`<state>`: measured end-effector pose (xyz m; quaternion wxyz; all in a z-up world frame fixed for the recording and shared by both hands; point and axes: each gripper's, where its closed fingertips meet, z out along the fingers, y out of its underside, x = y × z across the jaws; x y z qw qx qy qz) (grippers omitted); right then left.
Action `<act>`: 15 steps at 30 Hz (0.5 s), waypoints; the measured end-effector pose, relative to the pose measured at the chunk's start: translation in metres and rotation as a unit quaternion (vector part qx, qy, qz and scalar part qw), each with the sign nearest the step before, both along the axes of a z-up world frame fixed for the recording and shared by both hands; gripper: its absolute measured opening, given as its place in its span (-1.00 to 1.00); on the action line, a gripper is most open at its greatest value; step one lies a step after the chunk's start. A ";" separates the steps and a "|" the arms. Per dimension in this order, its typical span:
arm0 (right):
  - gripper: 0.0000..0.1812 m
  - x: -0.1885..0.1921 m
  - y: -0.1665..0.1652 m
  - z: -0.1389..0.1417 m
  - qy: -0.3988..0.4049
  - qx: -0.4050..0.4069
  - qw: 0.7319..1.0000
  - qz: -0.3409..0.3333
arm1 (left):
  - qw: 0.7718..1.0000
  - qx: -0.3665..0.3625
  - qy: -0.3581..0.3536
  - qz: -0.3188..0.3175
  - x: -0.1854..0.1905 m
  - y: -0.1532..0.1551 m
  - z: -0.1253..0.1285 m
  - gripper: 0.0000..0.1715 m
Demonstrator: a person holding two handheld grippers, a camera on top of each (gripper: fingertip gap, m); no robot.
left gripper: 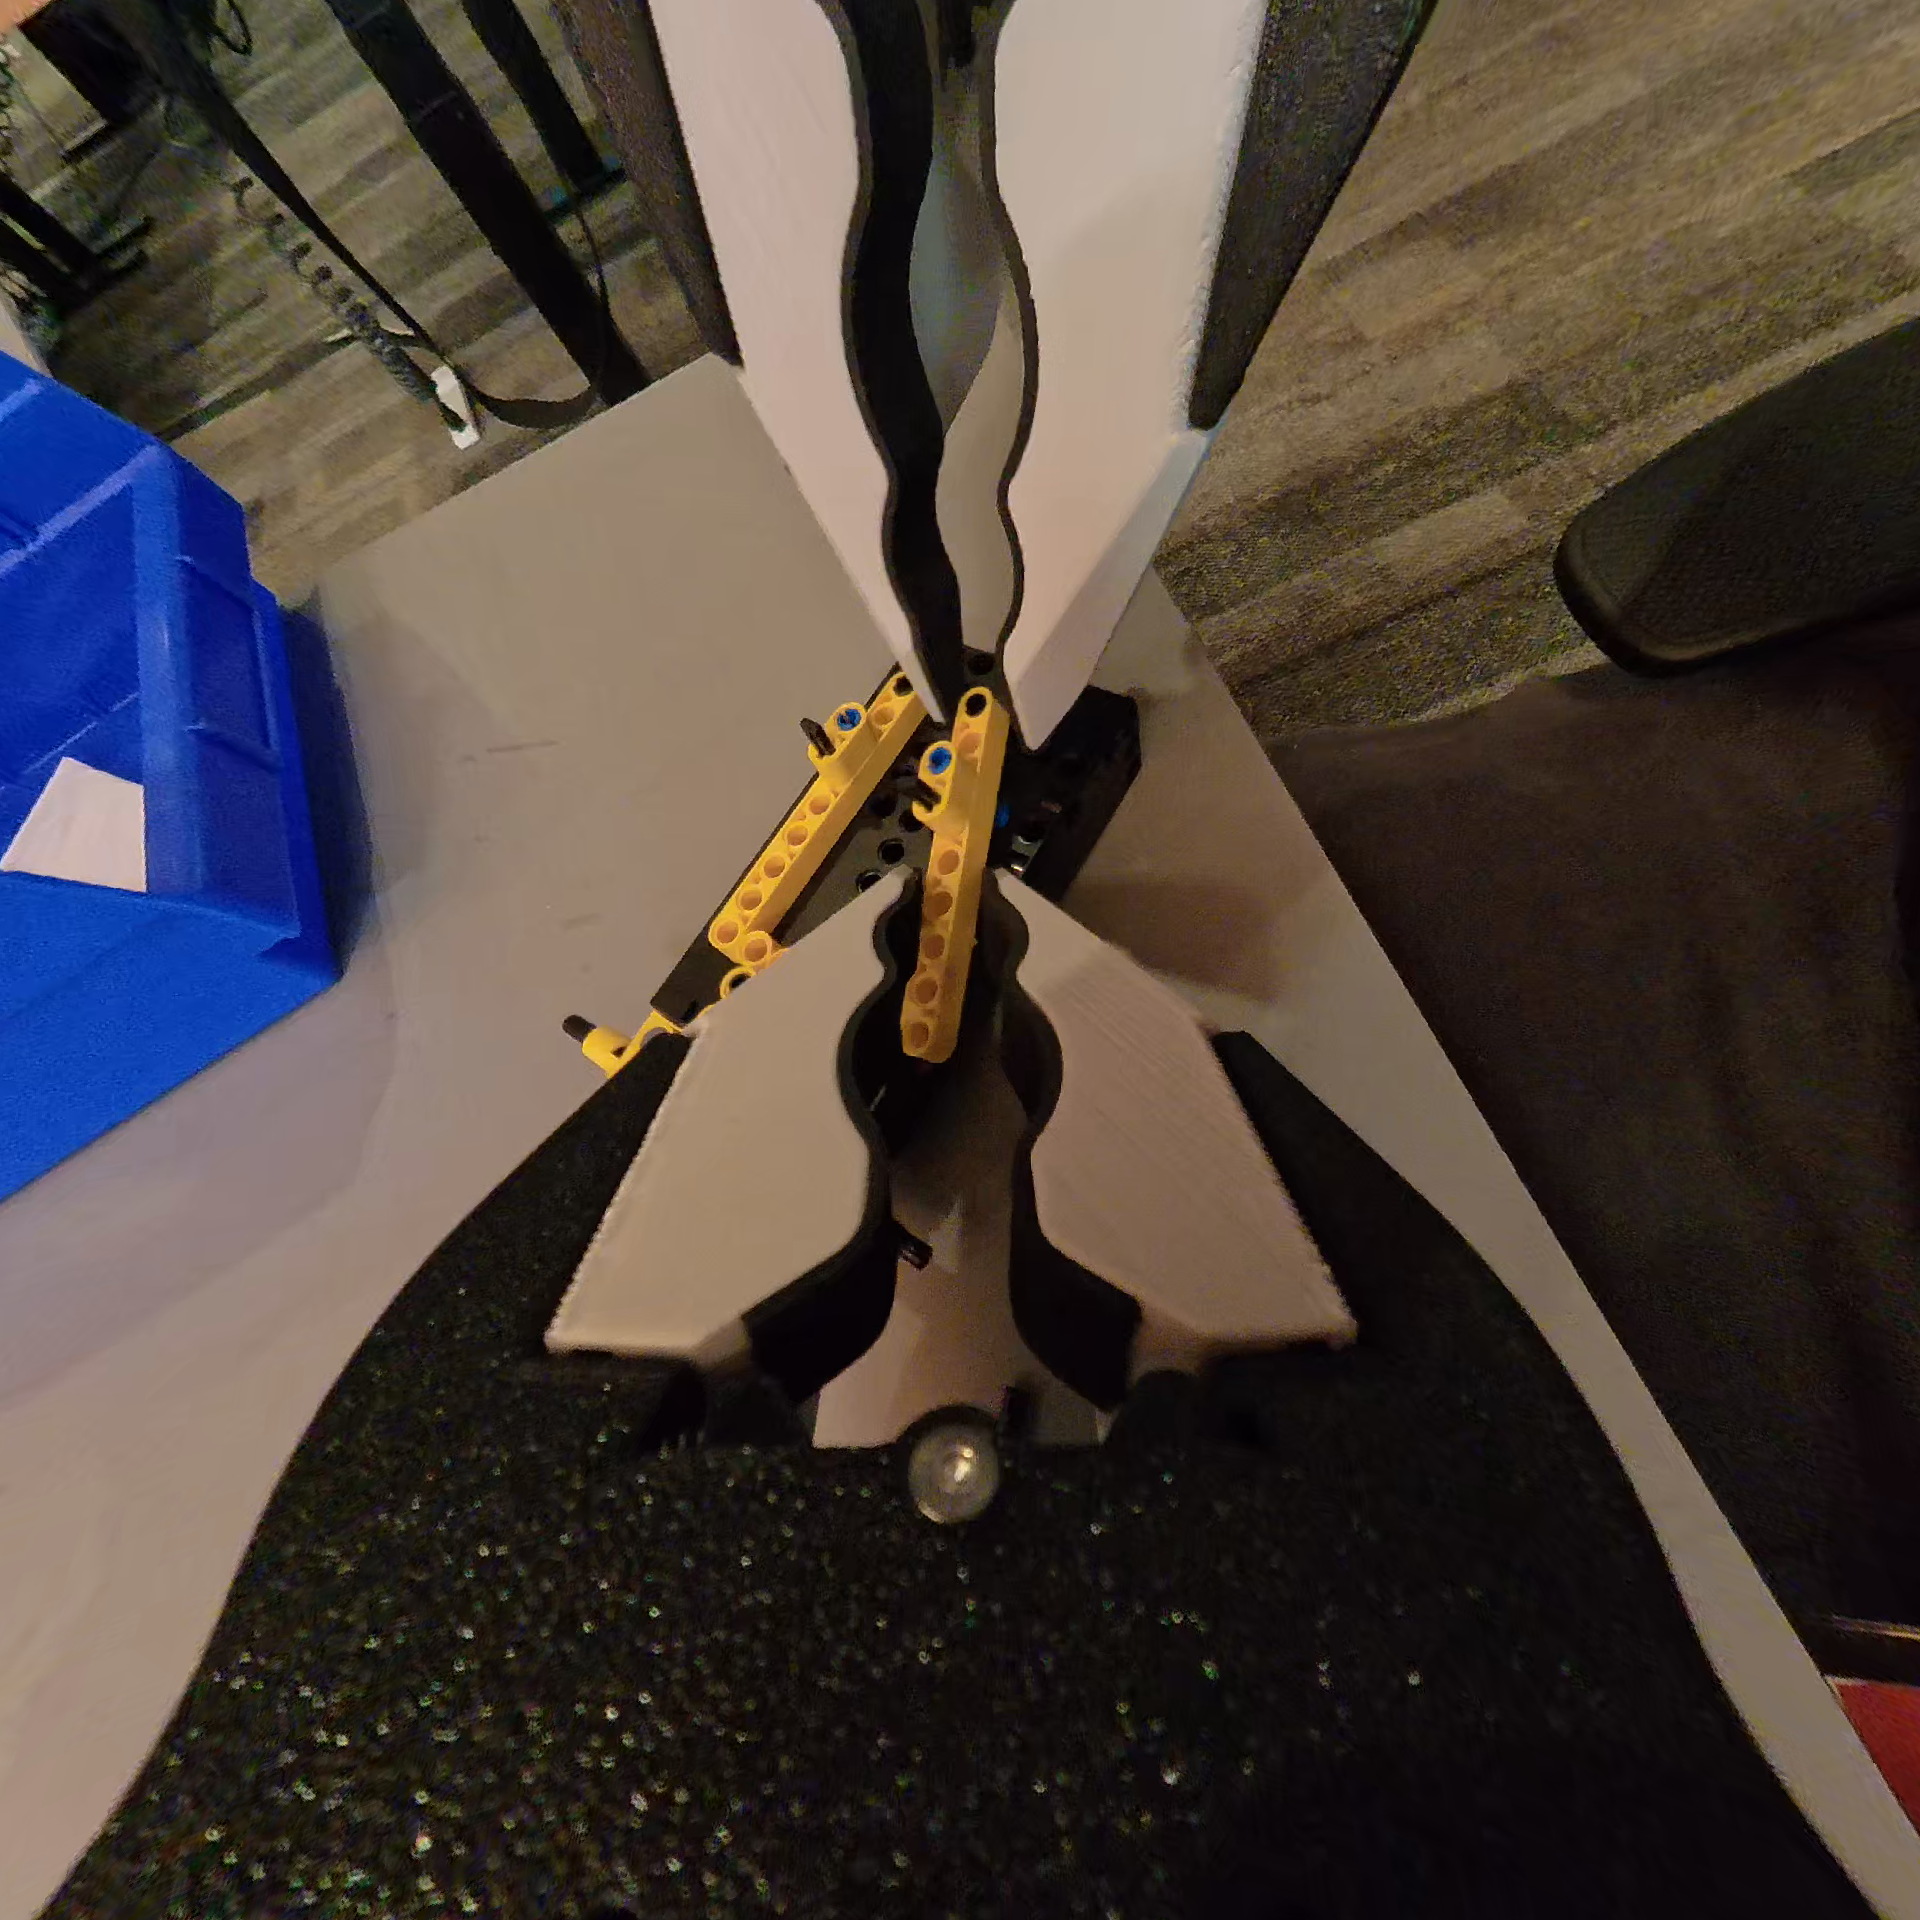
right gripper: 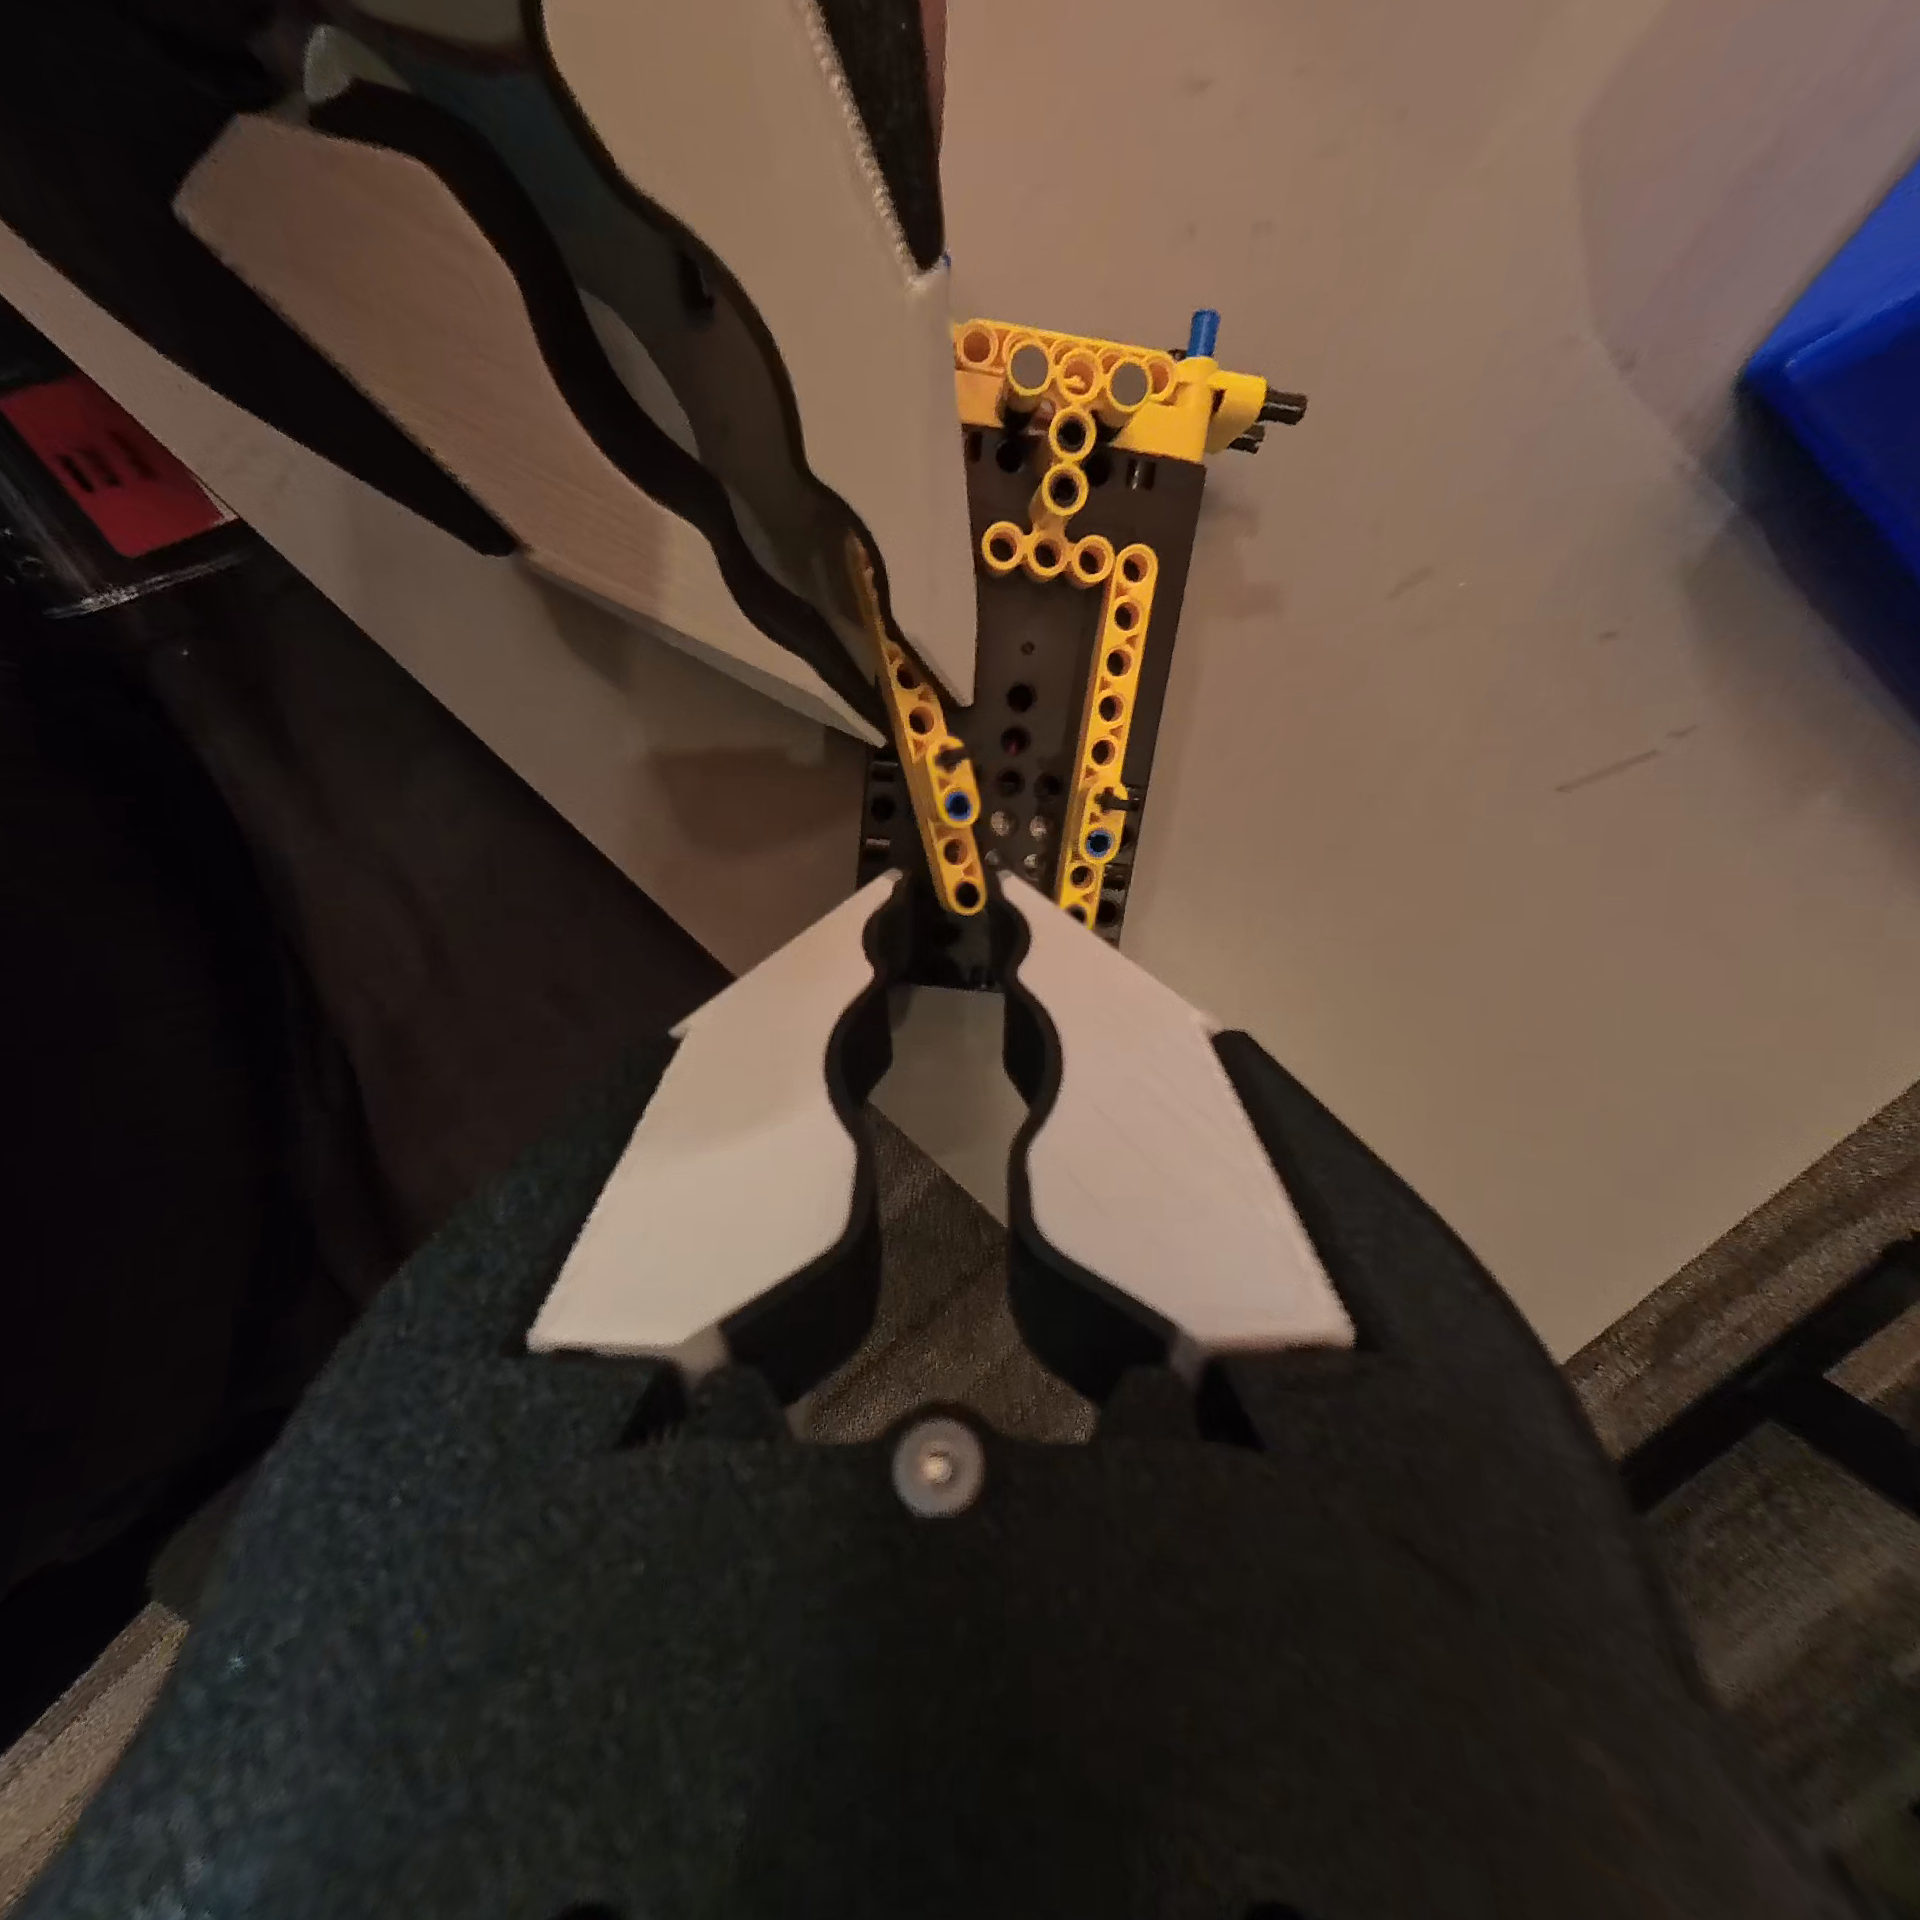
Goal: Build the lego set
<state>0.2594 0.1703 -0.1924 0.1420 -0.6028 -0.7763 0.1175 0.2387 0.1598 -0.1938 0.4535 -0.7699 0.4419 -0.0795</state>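
Observation:
A long yellow holed beam [left gripper: 951,883] is held tilted over a black perforated base [left gripper: 1081,769] that lies on the white table [left gripper: 582,644]. My left gripper [left gripper: 954,888] is shut on the beam's lower half. My right gripper [right gripper: 951,888] comes from the opposite side and closes on the beam's [right gripper: 940,821] other end, which carries a blue pin [right gripper: 958,803]. In the right wrist view the left gripper's fingers [right gripper: 914,499] clamp the beam from the upper left. A second yellow beam [right gripper: 1112,707] and a yellow T-shaped piece [right gripper: 1049,520] lie fixed on the base [right gripper: 1023,665].
A blue plastic bin [left gripper: 135,779] stands on the table beside the base; it also shows in the right wrist view [right gripper: 1849,416]. The table edge runs close by the base. A black chair [left gripper: 1714,540] and carpet floor lie beyond it. My left and right fingertips are right by each other.

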 end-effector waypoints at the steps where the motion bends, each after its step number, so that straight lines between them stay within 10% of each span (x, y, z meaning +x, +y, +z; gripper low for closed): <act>1: -0.86 0.001 -0.001 0.000 -0.002 0.001 1.000 0.001 | 1.000 0.000 0.002 0.000 0.000 0.000 0.000 -0.87; 15: -0.92 0.004 -0.004 0.000 -0.019 -0.011 1.000 -0.012 | 1.000 0.012 0.006 0.014 0.000 0.004 0.002 -0.84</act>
